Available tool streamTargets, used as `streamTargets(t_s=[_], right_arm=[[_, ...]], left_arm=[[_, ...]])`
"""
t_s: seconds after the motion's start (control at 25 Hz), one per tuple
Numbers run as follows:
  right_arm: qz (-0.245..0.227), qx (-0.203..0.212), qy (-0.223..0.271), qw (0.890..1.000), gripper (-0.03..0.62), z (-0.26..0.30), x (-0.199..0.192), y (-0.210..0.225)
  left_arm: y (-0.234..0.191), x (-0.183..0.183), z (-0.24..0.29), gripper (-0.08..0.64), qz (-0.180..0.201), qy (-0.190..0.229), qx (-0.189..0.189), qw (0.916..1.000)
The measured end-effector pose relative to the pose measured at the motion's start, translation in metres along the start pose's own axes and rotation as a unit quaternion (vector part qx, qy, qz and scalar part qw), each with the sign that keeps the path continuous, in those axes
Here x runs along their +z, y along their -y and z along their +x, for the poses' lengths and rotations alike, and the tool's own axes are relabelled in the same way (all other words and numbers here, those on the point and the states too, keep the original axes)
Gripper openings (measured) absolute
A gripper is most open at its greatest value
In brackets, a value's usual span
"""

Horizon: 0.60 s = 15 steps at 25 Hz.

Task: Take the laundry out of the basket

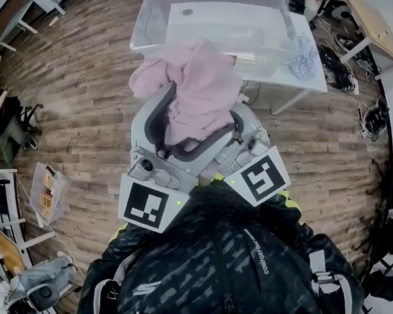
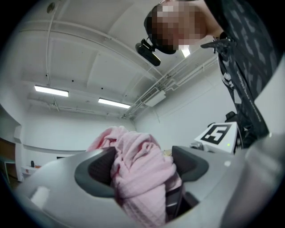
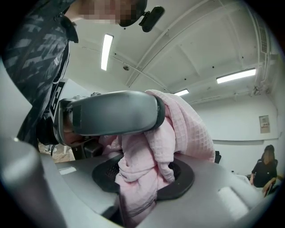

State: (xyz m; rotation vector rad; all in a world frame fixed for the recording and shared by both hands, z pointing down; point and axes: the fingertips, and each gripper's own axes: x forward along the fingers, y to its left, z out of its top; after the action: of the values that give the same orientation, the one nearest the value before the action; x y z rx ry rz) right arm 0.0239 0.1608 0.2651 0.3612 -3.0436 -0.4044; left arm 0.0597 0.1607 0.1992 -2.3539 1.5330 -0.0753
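Looking down from my head: I hold two pairs of tongs close to my chest, their tips pointing away from me, sharing one bundle of laundry.

My left tongs [image 2: 142, 165] stand wide, and a pink waffle-weave cloth [image 1: 200, 87] fills the gap between the dark pads, pressed in as a thick wad. My right tongs [image 3: 142, 147] are set narrow, with one jaw above the other, and they pinch a thinner fold of the same cloth that spills out over the lower pad.

The cloth sits bunched between and over the tips of both tongs. It is a rounded heap with no clear long axis, and one loose lobe hangs off to the outer side of the left tongs.

Directly beyond the tips is the clear plastic basket [image 1: 158, 20], standing on a white table [image 1: 279, 75]. The cloth appears to be out of it, nearer me than its front rim, though the two overlap from above. I cannot make out whether anything is left inside.

Bare tabletop lies ahead and to the right of the right tongs. A crumpled blue-grey item [image 1: 303, 57] rests there. I judge the right tongs to be the nearer pair for setting the cloth down there.
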Motion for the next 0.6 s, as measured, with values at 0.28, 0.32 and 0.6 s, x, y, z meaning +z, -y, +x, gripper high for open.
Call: streamTargets(t_s=[0.28, 0.32, 0.6], right_arm=[[0.002, -0.014, 0.000, 1.000, 0.147, 0.016, 0.003, -0.004], [0.002, -0.015, -0.001, 1.000, 0.147, 0.017, 0.003, -0.003], [0.002, -0.018, -0.007, 1.000, 0.147, 0.033, 0.001, -0.001]], left_arm=[[-0.014, -0.001, -0.008, 0.387, 0.007, 0.004, -0.011, 0.9999], [-0.015, -0.001, -0.008, 0.387, 0.005, 0.004, -0.013, 0.9999], [-0.030, -0.009, -0.010, 0.387, -0.003, 0.000, -0.019, 0.9998]])
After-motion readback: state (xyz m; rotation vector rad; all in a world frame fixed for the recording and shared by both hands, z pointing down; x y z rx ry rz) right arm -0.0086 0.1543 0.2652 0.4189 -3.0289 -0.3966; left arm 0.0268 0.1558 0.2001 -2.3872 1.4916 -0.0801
